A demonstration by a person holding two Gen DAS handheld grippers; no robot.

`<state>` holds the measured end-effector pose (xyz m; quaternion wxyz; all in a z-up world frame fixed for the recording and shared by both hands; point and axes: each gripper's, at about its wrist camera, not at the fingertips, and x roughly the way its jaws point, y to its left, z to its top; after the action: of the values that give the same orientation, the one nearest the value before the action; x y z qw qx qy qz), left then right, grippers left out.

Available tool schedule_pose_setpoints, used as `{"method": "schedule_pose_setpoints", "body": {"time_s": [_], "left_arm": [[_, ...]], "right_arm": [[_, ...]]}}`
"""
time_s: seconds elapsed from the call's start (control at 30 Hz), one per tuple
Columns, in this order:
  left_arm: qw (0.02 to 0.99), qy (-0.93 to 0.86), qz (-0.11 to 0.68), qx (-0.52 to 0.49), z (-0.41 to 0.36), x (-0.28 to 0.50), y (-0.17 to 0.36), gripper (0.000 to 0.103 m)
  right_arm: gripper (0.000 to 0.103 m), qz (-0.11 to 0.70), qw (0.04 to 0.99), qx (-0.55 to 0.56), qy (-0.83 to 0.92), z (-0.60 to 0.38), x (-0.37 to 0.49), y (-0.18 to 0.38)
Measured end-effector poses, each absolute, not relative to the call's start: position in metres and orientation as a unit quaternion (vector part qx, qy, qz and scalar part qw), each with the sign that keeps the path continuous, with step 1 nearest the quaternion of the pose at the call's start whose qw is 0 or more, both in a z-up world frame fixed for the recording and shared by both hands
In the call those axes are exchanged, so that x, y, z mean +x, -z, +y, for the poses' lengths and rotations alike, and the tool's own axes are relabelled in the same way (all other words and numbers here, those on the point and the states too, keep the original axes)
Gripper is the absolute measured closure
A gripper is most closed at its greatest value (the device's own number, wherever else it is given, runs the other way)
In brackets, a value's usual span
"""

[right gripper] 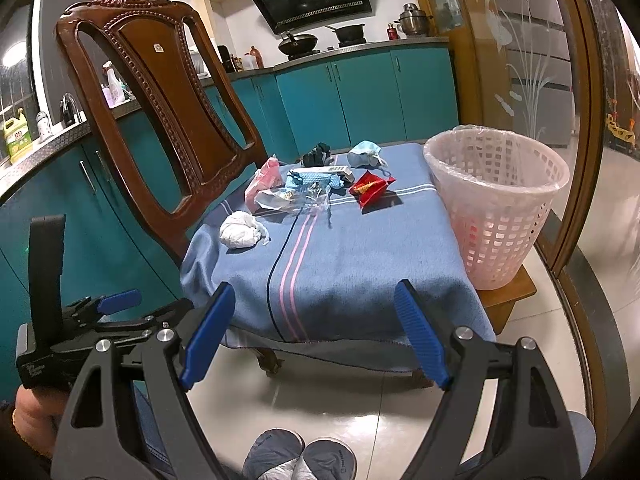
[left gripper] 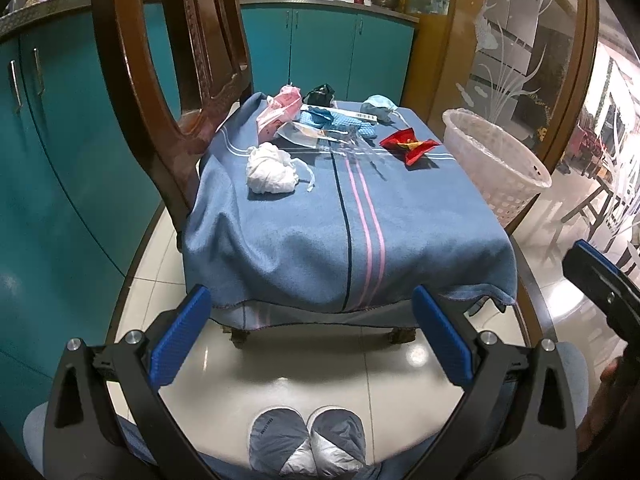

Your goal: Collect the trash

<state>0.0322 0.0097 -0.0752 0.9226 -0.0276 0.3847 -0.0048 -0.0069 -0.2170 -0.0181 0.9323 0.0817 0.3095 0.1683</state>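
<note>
Both grippers hang in front of a wooden chair (right gripper: 132, 92) whose seat is draped with a blue cloth (left gripper: 320, 216). The left gripper (left gripper: 312, 340) has its blue fingers (left gripper: 180, 340) spread wide with nothing between them, only floor tile and the cloth's hem beyond. The right gripper (right gripper: 316, 336) stands just as wide, also empty-handed.

The trash lies toward the far end of the cloth. In the left wrist view, a crumpled white tissue (left gripper: 272, 174) sits nearest, at about 10 o'clock from the cloth's centre. Beyond it, toward 11 o'clock, lies a pink wrapper (left gripper: 280, 114), with clear plastic packaging (left gripper: 316, 134) just beside it at 12 o'clock. A red wrapper (left gripper: 408, 146) lies at 1 o'clock, apart from the rest. Farthest back are a dark crumpled piece (left gripper: 320, 94), a blue wrapper (left gripper: 340, 120) and a pale blue face mask (left gripper: 378, 106).

A white perforated basket (right gripper: 496, 200), lined with a clear bag, stands at 3 o'clock of the chair seat on a low wooden stool (right gripper: 508, 292), touching the cloth's edge in the right wrist view.

The person's grey slippers (left gripper: 308, 448) show at 6 o'clock.
</note>
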Motion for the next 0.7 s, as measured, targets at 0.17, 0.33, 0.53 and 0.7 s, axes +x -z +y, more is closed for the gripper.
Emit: {"method": "schedule_pose_setpoints", "body": {"time_s": [0.17, 0.33, 0.53, 0.7], "left_arm": [[0.926, -0.008, 0.377, -0.024, 0.012, 0.059, 0.077, 0.003], [0.935, -0.044, 0.351, 0.021, 0.009, 0.114, 0.078, 0.003], [0.923, -0.066, 0.375, 0.049, 0.017, 0.2, 0.098, 0.003], [0.898, -0.053, 0.434, 0.052, 0.019, 0.241, 0.13, 0.028]], "right_arm": [[0.023, 0.315, 0.931, 0.081, -0.169, -0.215, -0.004, 0.022], [0.023, 0.318, 0.93, 0.08, -0.169, -0.215, -0.003, 0.023], [0.023, 0.324, 0.928, 0.075, -0.166, -0.215, -0.002, 0.024], [0.023, 0.325, 0.928, 0.064, -0.169, -0.211, 0.004, 0.023]]}}
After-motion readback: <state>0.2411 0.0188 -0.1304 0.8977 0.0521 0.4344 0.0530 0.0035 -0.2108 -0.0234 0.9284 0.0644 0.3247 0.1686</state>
